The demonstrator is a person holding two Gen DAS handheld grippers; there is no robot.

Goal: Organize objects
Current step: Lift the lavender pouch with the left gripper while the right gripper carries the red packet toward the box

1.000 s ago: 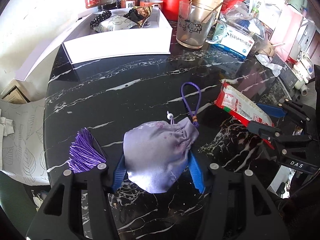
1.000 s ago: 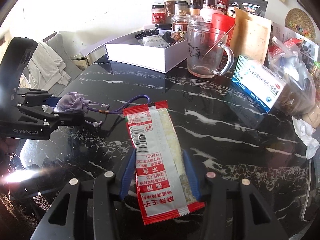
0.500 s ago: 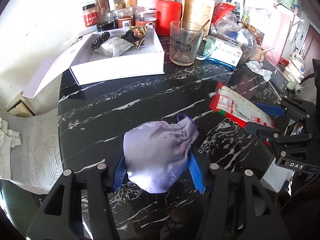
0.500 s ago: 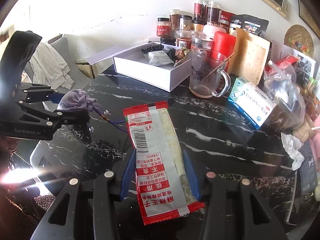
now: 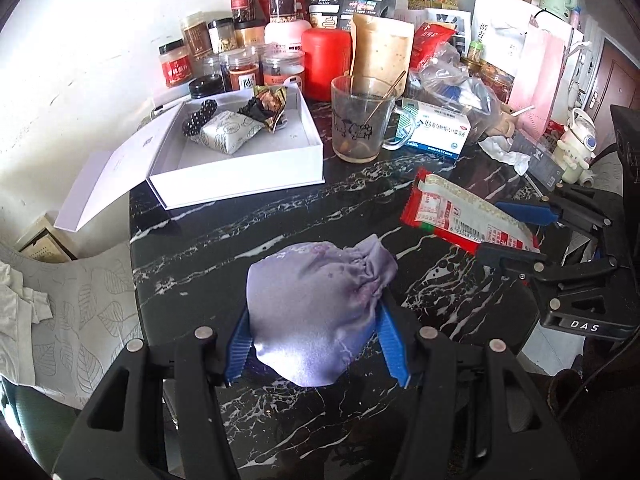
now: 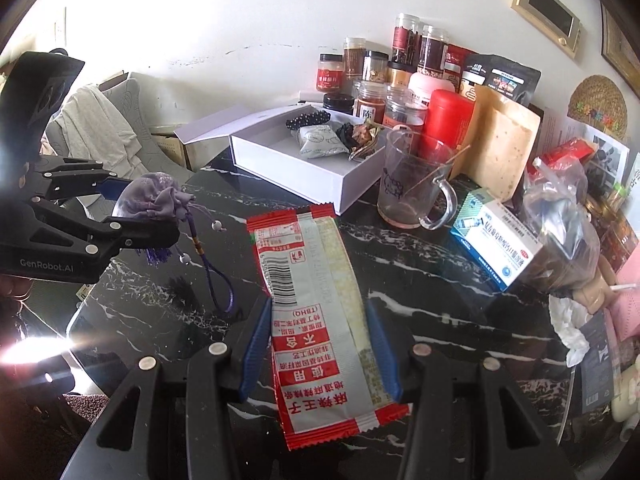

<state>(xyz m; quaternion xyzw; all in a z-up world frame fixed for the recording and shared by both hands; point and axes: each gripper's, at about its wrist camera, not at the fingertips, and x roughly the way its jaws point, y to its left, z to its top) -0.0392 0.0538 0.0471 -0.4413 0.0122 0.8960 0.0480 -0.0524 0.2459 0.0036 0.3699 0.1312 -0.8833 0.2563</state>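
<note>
My left gripper (image 5: 316,344) is shut on a lilac drawstring pouch (image 5: 316,300) and holds it above the black marble table (image 5: 240,216). In the right wrist view the pouch (image 6: 152,200) hangs at the left with its purple cord and tassel (image 6: 216,276) dangling free. My right gripper (image 6: 316,352) is shut on a red and silver snack packet (image 6: 316,308), held above the table; it also shows in the left wrist view (image 5: 460,216). An open white box (image 5: 240,152) stands at the back with a bead bracelet, a sachet and a wrapper inside.
A glass mug (image 5: 360,120) stands right of the box, a medicine box (image 5: 436,132) beside it. Jars, a red canister (image 5: 326,62) and bags crowd the back edge. A chair with cloth (image 6: 100,128) stands off the table's left side.
Both grippers have risen with their loads. The pouch's cord and tassel have left the table and hang free. More of the back clutter has come into view.
</note>
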